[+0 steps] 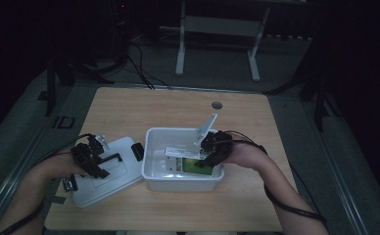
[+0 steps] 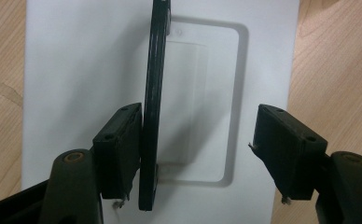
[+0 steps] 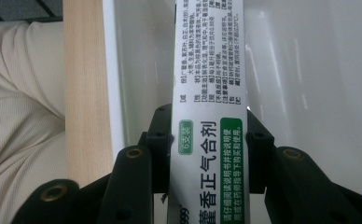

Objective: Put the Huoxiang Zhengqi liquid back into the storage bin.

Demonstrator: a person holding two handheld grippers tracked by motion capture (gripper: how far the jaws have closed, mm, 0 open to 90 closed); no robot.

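High view first: I see a white bin [image 1: 151,169] near the middle of the wooden table [image 1: 129,105], with its white lid [image 1: 124,178] lying flat just to the left, touching the bin's side. My right gripper [image 1: 208,155] reaches into the bin and is clamped on a white and green carton [image 1: 190,164]; in the right gripper view both jaws press the narrow sides of the carton [image 3: 209,116] above the bin floor [image 3: 309,84]. My left gripper [image 1: 92,159] hovers over the lid. In the left gripper view its jaws stand wide apart, the black lid handle [image 2: 153,102] against one jaw, the other jaw clear of it.
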